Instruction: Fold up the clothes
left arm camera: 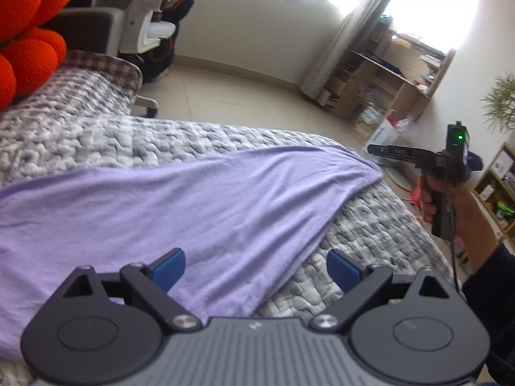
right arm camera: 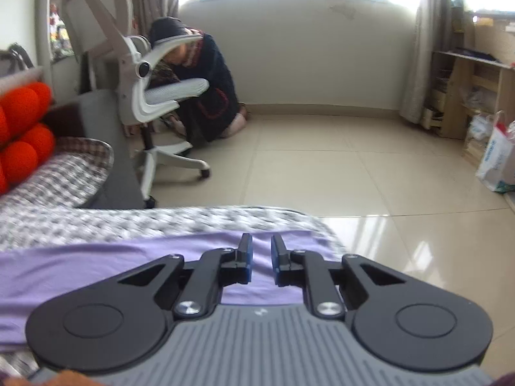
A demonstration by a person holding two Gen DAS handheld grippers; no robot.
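Left wrist view: lilac garment [left arm camera: 193, 199] spread flat over grey bedspread [left arm camera: 96, 135]. Left gripper [left arm camera: 256, 270] jaws wide apart above hem; right gripper [right arm camera: 260, 257] narrowly parted, empty. Best pinched squarely at an edge.

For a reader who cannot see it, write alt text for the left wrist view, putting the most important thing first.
The left gripper, jaws wide open, hovers over a lilac garment spread on a grey knitted bed cover. The right gripper, held in a hand, is at the garment's far corner. Behind are an orange cushion and a white office chair.
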